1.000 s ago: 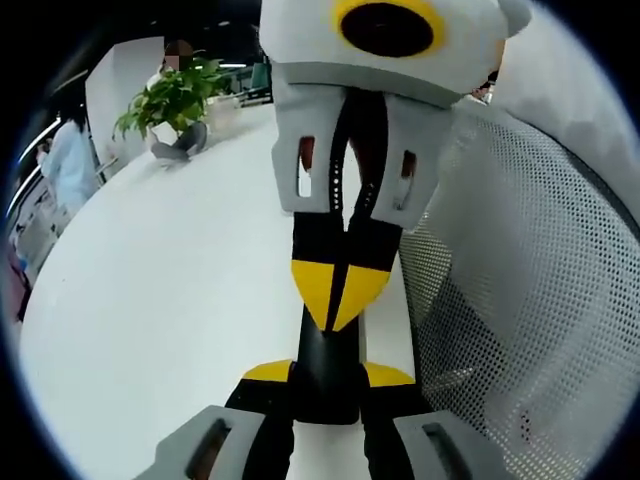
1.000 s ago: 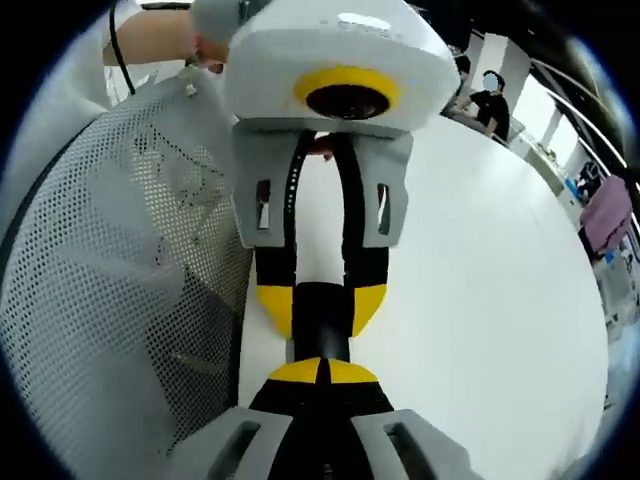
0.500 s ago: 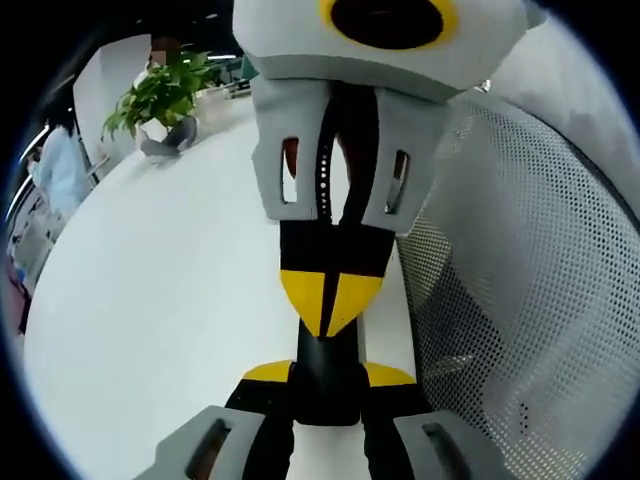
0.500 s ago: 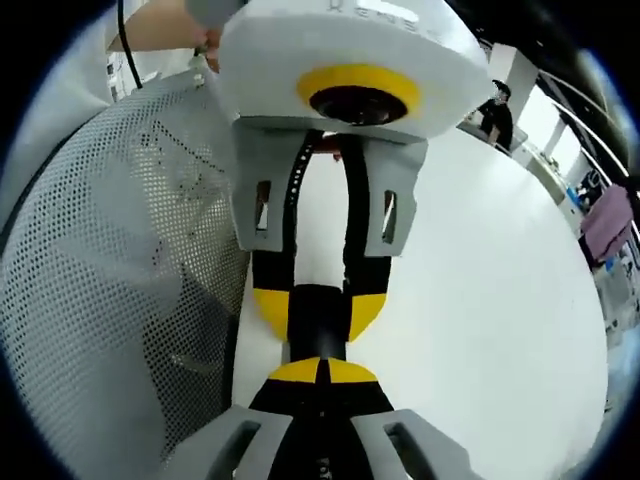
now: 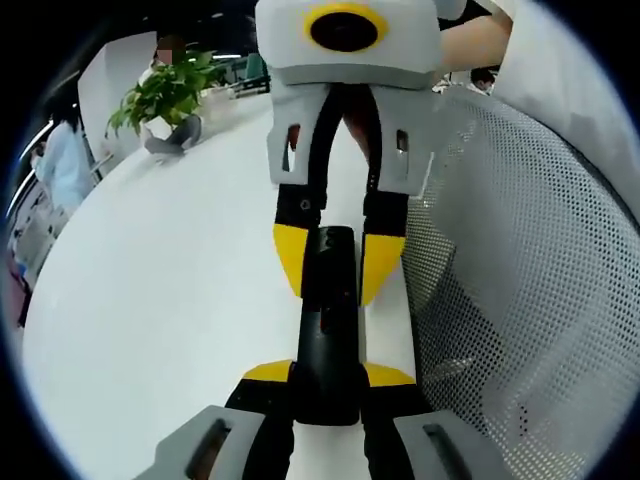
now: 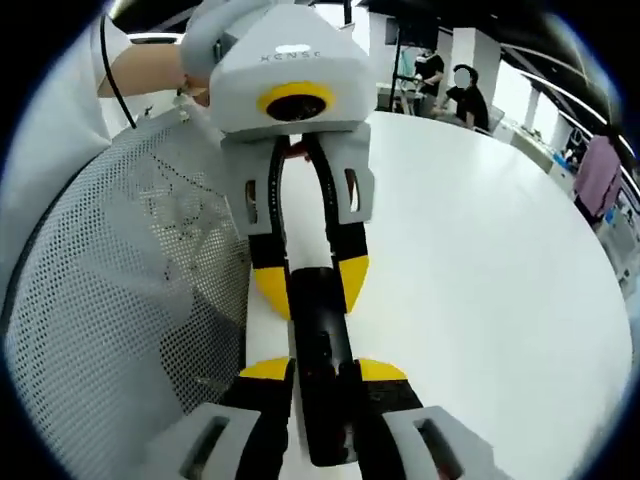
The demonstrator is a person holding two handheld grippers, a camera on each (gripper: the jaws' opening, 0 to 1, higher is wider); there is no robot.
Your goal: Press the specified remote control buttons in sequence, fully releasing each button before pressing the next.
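1. Two grippers face each other over a long black remote control (image 5: 328, 330), which lies lengthwise on a white surface (image 5: 170, 300).
2. In the left gripper view, the left gripper (image 5: 328, 385) has its yellow-tipped jaws at either side of the near end of the remote, closed on it.
3. The right gripper (image 5: 332, 262) comes in from the far side of that view, its yellow tips standing apart on either side of the remote's far end. Whether they touch the remote cannot be told.
4. In the right gripper view the same remote control (image 6: 318, 360) runs up between the right gripper (image 6: 322, 385) jaws, which stand apart beside it.
5. The left gripper (image 6: 310, 280) appears at the far end there, its jaws against the sides of the remote.
6. One white mesh panel (image 5: 530, 300) stands just beside the remote, on the right in the left gripper view; it is the mesh panel (image 6: 120, 300) on the left in the right gripper view.
7. One potted green plant (image 5: 170, 95) stands far off on the surface, upper left of the left gripper view.
8. A person in light clothing (image 5: 60, 165) stands at the far left edge of that view.
9. Other people (image 6: 462, 95) show far beyond the surface in the right gripper view.
10. A hand (image 6: 160, 65) holds the left gripper's body at the top left of the right gripper view.
11. Buttons on the remote are too dark and small to make out; its ends are hidden by the jaws.
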